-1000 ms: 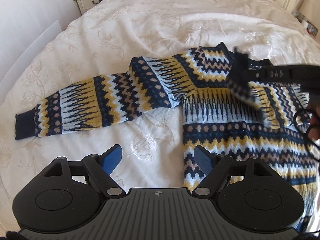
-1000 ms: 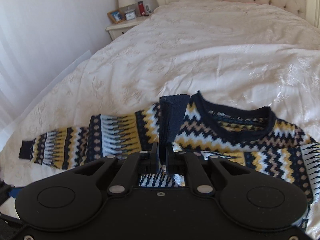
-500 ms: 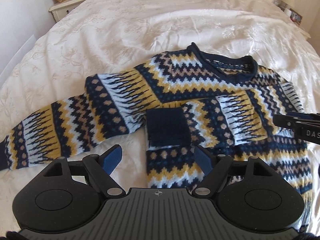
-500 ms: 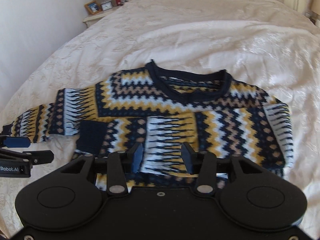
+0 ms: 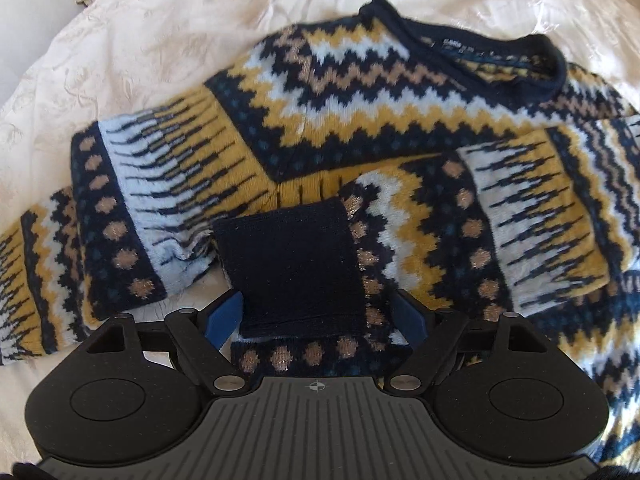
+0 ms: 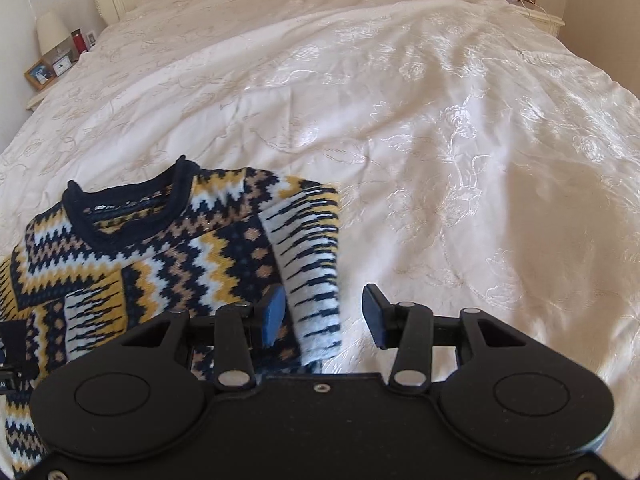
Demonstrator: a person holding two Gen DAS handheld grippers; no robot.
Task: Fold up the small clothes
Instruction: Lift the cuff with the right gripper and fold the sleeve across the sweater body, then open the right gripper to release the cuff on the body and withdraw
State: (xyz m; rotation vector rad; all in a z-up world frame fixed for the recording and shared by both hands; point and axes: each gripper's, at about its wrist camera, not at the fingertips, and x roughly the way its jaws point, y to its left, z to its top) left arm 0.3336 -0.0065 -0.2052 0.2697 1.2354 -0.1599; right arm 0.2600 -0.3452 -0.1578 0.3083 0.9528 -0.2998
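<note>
Patterned sweater point(image 5: 360, 128) lies flat on bed point(image 6: 400, 120), one sleeve folded across chest. Left hand-held gripper point(image 5: 318, 316) spread wide around navy cuff point(image 5: 292, 264); right hand-held gripper point(image 6: 324, 316) open over folded shoulder edge.

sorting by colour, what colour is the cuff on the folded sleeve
Plain dark navy knitted cuff, no pattern, on the zigzag-patterned knitted sweater; clearest in the left wrist view.

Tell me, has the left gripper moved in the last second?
Yes. The left gripper has come in toward the sweater; the folded sleeve's dark cuff now lies between its open fingers.
</note>
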